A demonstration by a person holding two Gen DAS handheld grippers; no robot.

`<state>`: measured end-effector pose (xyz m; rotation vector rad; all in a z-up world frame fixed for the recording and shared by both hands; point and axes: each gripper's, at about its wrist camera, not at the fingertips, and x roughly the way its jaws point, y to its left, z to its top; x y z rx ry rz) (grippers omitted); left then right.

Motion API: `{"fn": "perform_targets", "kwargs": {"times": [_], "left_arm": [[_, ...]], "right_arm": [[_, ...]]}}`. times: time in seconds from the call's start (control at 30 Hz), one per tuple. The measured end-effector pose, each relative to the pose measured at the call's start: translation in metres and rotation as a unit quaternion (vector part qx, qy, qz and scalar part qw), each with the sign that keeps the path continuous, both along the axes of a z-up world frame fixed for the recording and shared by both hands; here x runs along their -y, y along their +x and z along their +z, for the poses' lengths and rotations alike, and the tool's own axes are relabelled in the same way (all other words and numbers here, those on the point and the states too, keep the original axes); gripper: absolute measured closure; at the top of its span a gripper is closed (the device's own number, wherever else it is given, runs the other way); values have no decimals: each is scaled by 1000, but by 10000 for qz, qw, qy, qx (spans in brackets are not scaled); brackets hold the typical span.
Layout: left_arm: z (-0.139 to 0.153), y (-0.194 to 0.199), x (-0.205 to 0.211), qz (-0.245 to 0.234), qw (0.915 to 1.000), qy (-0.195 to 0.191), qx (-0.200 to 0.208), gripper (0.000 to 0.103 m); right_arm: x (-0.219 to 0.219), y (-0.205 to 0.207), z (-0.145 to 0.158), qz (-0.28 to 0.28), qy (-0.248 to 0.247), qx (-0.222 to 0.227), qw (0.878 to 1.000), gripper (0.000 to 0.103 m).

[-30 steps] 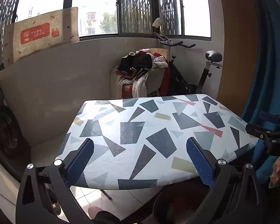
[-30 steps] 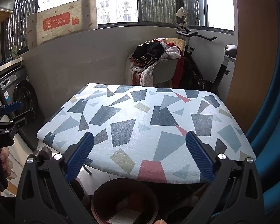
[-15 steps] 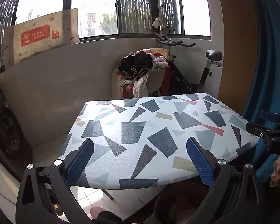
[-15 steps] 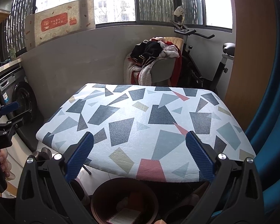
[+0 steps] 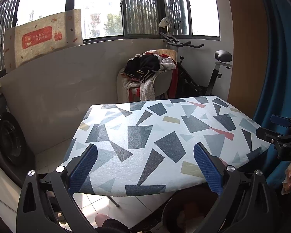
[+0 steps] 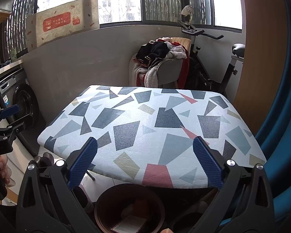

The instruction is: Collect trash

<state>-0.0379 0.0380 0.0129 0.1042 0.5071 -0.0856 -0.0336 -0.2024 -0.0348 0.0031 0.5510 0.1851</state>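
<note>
A table with a geometric-patterned cover [image 5: 155, 136] [image 6: 145, 128] fills both views; I see no trash on its top. A dark round bin [image 6: 129, 209] stands on the floor under its near edge, with paper and scraps inside; its rim also shows in the left wrist view [image 5: 176, 211]. My left gripper [image 5: 145, 167] is open and empty above the table's near edge. My right gripper [image 6: 144, 163] is open and empty, held over the bin. Each gripper shows at the side of the other's view [image 5: 283, 136] [image 6: 3, 126].
A chair piled with clothes [image 5: 147, 77] and an exercise bike [image 5: 213, 73] stand beyond the table. A washing machine [image 6: 15, 101] is at the left. A blue curtain [image 5: 281, 58] hangs at the right. A cardboard box [image 6: 62, 25] leans on the window ledge.
Both grippers have drifted back and up slightly, so the table looks a little farther. Their jaws stay open and empty.
</note>
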Motion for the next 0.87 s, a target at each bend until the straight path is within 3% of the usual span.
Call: {"fn": "perform_targets", "kwargs": {"times": [0.87], "left_arm": [[-2, 1, -2, 26, 10000, -22, -17, 6]], "right_arm": [[-3, 0, -3, 10, -45, -40, 10000, 6]]}}
